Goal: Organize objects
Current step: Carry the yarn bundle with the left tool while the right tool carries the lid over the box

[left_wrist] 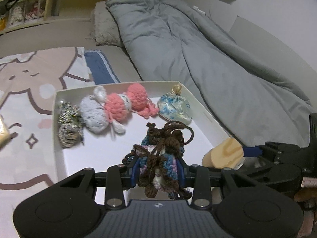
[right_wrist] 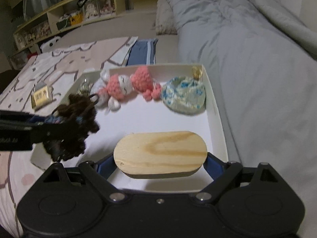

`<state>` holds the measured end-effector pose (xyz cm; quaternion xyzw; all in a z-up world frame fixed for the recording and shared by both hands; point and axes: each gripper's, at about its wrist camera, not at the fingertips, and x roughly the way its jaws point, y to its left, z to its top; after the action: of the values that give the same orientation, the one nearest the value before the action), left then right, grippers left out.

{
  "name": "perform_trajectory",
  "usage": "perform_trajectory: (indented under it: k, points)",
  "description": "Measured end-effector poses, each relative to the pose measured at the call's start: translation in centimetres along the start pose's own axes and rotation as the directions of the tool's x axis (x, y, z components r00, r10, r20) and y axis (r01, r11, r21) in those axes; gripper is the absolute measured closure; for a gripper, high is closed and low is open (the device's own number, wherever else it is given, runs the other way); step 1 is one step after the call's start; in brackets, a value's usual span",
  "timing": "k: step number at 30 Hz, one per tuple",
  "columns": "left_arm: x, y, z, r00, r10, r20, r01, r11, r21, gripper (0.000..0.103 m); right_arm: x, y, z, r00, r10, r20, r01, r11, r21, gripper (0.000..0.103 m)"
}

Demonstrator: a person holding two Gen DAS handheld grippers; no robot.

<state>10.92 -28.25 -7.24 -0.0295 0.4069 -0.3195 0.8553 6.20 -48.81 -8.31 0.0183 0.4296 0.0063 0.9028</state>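
My left gripper (left_wrist: pixel 157 168) is shut on a brown, blue and pink crochet toy (left_wrist: pixel 160 148), held over the near part of a white tray (left_wrist: pixel 57 142). In the right wrist view that toy (right_wrist: pixel 73 125) hangs at the tray's left side. My right gripper (right_wrist: pixel 160 158) is shut on a wide oval wooden block (right_wrist: pixel 160 151), gripped at its two ends above the tray (right_wrist: pixel 218 123). At the tray's far end lie a pink and white crochet doll (left_wrist: pixel 122 104), a grey-white crochet piece (left_wrist: pixel 93 113), glittery yarn balls (left_wrist: pixel 68 123) and a blue-white crochet pouch (left_wrist: pixel 174 105).
The tray rests on a bed with a cartoon-print sheet (left_wrist: pixel 29 83). A grey duvet (left_wrist: pixel 198 39) lies bunched along the right. A small yellowish box (right_wrist: pixel 41 97) sits on the sheet left of the tray. Shelves (right_wrist: pixel 69 17) stand behind the bed.
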Motion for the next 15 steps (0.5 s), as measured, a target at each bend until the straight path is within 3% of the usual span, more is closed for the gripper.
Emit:
perform_trajectory:
  k: [15]
  points:
    - [5.6,-4.2,3.4,0.998,-0.070,0.005,0.070,0.995,0.076,0.064,1.6,-1.4,-0.9,0.999,0.037,-0.037,-0.036,0.999,0.010,0.010]
